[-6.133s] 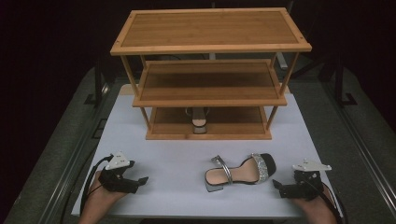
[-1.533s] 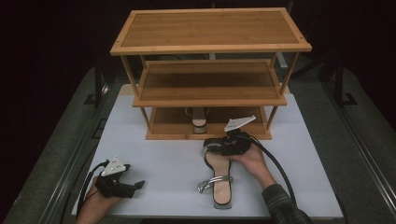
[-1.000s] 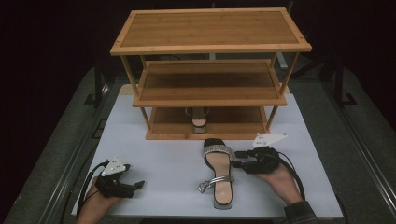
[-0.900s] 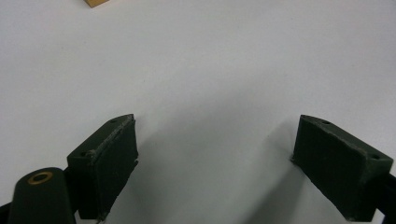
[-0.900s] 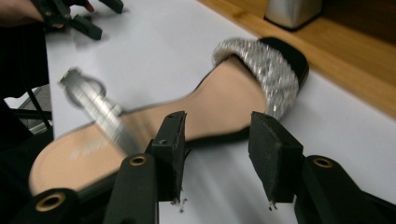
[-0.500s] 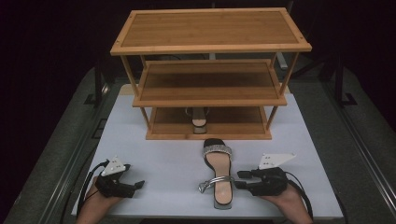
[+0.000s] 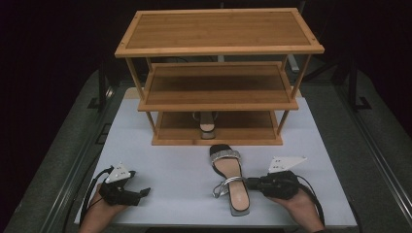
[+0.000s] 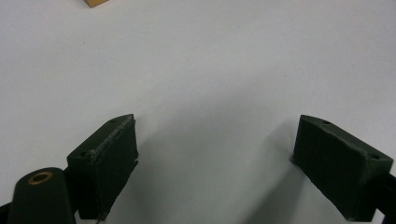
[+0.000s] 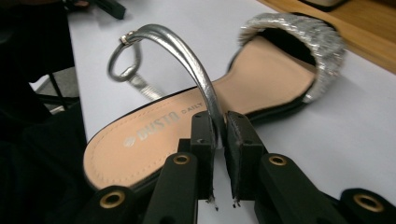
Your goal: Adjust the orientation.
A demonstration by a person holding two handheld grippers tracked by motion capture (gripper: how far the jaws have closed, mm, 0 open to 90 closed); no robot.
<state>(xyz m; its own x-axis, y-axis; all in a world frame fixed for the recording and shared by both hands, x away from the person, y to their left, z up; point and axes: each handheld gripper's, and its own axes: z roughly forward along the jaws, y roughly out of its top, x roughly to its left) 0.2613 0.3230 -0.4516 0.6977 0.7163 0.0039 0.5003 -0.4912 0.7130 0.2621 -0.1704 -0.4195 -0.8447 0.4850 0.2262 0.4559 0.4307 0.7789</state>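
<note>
can't make out much of the 2nd sandal (image 7: pixel 206 124) on the rack (image 7: pixel 218 48) bottom shelf, mid shelf edge cuts it off, just a heel end + bit of strap poking out near the front, center. top & mid shelves bare wood. rack corner barely clipped at top edge of left gripper view (image 8: pixel 95 3), top right of right gripper view just a wood strip (image 9: pixel 336 39).

left gripper (image 7: pixel 138 193) resting low on the white table (image 7: pixel 165 160) at front left, jaws wide apart w/ nothing but table between them, well clear of the shoe. hand (image 7: pixel 99 211) under it cut off by frame bottom.

right gripper (image 7: pixel 250 183) at front right, lying level, pointing left at the sandal (image 7: pixel 231 177). jaws just been closing, now pinched on the silver ankle strap (image 9: pixel 187 60) where it meets the sole on the near side, pads (image 9: pixel 203 135) tight either side of it. buckle end of strap loops up on the far side, blurry there.

sandal flat on the table just in front of the rack, toe w/ sparkly band (image 9: pixel 303 35) toward the rack, heel toward the person. insole print partly readable, rest too small. right hand (image 7: pixel 299 206) half out of frame too.
</note>
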